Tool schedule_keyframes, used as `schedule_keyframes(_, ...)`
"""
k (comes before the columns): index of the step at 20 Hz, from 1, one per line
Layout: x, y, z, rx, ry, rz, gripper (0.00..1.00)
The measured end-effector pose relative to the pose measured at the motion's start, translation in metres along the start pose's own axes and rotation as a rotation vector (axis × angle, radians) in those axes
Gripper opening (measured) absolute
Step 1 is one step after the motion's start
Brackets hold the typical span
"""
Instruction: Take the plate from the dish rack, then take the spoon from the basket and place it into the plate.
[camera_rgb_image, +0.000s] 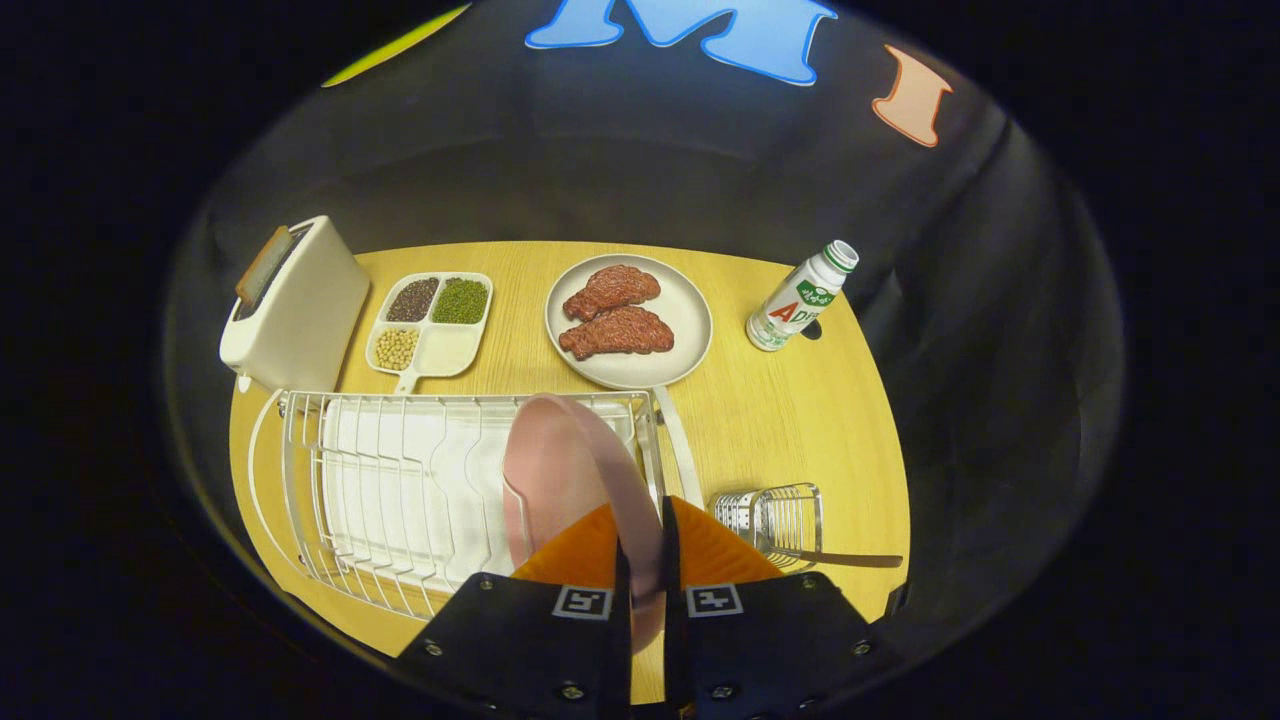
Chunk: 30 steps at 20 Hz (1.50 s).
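A pink plate (560, 470) stands on edge at the right end of the white wire dish rack (380, 480). My gripper (645, 560) is shut on the plate's near rim, one finger on each side of it. To the right of the fingers lies a small wire basket (775, 515) on its side on the wooden table. A spoon (850, 560) sticks out of the basket, its handle pointing right.
Beyond the rack sit a white toaster (295, 305), a divided tray of beans (432, 322), a grey plate with two pieces of meat (630, 320) and a white bottle (800, 298). The table's right edge (895, 470) curves close past the basket.
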<state>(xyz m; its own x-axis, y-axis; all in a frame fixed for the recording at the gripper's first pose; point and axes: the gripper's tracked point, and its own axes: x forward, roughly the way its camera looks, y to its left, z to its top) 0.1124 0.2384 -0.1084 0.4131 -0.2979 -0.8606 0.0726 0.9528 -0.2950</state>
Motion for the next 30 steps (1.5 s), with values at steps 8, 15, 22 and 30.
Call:
schedule_keyframes(8,-0.035,-0.018,0.030,-0.038,-0.040,-0.140,0.13)
schedule_keyframes(15,-0.071,-0.044,0.025,0.048,-0.095,-0.016,0.13)
schedule_keyframes(22,-0.105,-0.080,-0.029,0.118,-0.115,0.146,0.13)
schedule_keyframes(30,-0.109,-0.099,-0.113,0.181,-0.057,0.319,0.12)
